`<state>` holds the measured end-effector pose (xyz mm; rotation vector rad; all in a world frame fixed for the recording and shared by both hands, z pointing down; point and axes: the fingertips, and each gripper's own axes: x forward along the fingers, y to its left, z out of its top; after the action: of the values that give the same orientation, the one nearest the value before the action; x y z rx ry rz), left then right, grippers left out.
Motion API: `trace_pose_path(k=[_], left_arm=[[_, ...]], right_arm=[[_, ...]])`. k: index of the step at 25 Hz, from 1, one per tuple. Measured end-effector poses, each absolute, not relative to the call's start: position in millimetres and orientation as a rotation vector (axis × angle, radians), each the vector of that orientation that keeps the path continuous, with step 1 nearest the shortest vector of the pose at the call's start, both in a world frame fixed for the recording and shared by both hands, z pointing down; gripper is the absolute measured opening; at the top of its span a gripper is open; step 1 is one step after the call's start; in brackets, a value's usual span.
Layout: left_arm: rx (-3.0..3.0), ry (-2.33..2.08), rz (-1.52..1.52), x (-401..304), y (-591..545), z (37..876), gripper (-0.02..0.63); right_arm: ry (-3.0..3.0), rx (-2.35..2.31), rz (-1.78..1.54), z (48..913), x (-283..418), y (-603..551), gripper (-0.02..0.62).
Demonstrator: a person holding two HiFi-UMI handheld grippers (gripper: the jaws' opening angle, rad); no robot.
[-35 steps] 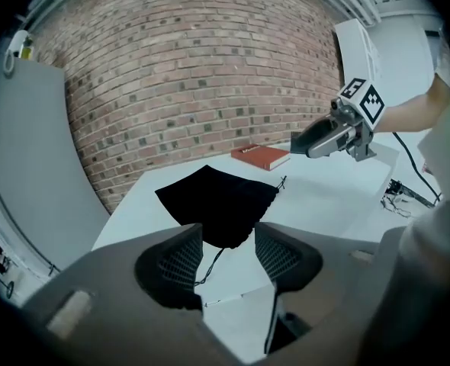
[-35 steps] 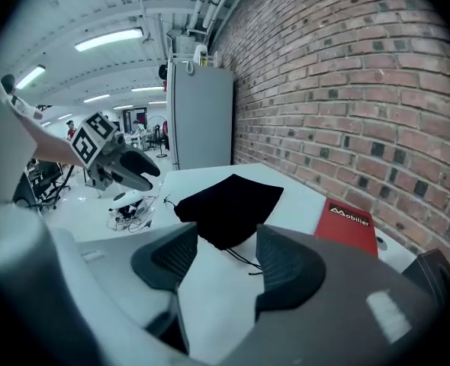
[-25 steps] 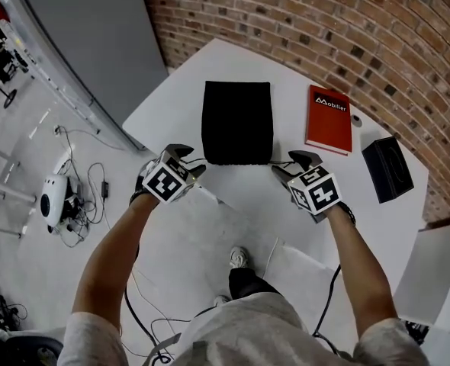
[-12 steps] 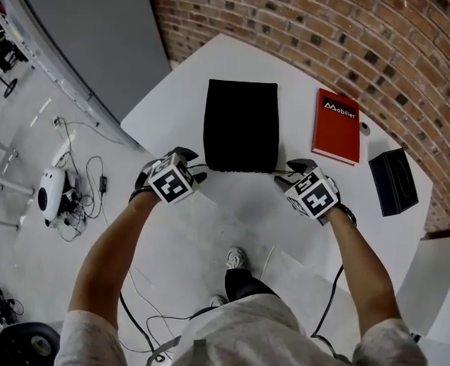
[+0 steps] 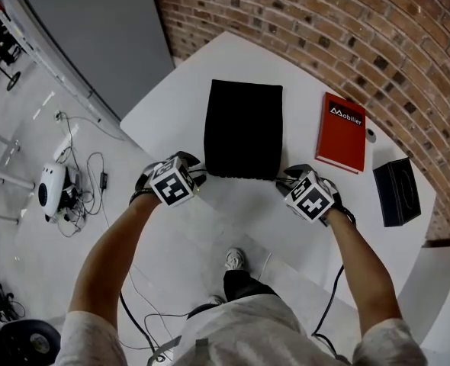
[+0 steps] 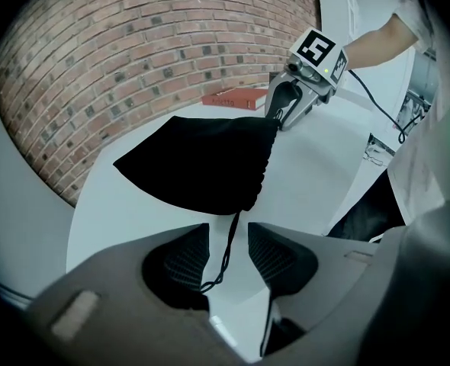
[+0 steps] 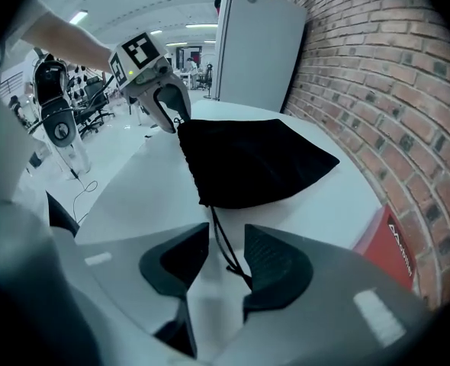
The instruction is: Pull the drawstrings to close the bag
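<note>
Narrowing the left gripper around the left drawstring, catching the cord in the gap but not pinching it yet. Doing the same with the right gripper on the right drawstring: closing in, no squeeze so far.

Looking just past both sets of tips at the black bag, lying flat on the white table, with its gathered mouth edge running from one gripper across to the other.

Guessing soft, light cloth here, probably sliding if tugged from one side only. So going for the thin cords right beside the corners, clamping hard (looking slippery tbh) and pulling outward evenly.

Comparing with a second ago: sitting tighter against the bag's near corners now, and coming in from wide open.
</note>
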<state>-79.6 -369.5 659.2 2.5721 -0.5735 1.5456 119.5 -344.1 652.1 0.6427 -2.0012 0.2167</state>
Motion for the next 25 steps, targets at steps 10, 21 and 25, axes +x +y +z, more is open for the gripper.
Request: trace_pose_path(k=[10,21,25], left_arm=[[2.585,-0.552,1.526,-81,-366,659,0.083],[2.564,-0.585,1.507,-83,-359,656,0.018],[2.568,-0.623,1.488,-83,-363,645,0.015]], right_arm=[[-2.000,0.614,0.213,658,121,-342,0.035],[-2.024,0.651,0.217,652,121,-343,0.005],[-2.048,0.678,0.215,639,120,-348,0.003]])
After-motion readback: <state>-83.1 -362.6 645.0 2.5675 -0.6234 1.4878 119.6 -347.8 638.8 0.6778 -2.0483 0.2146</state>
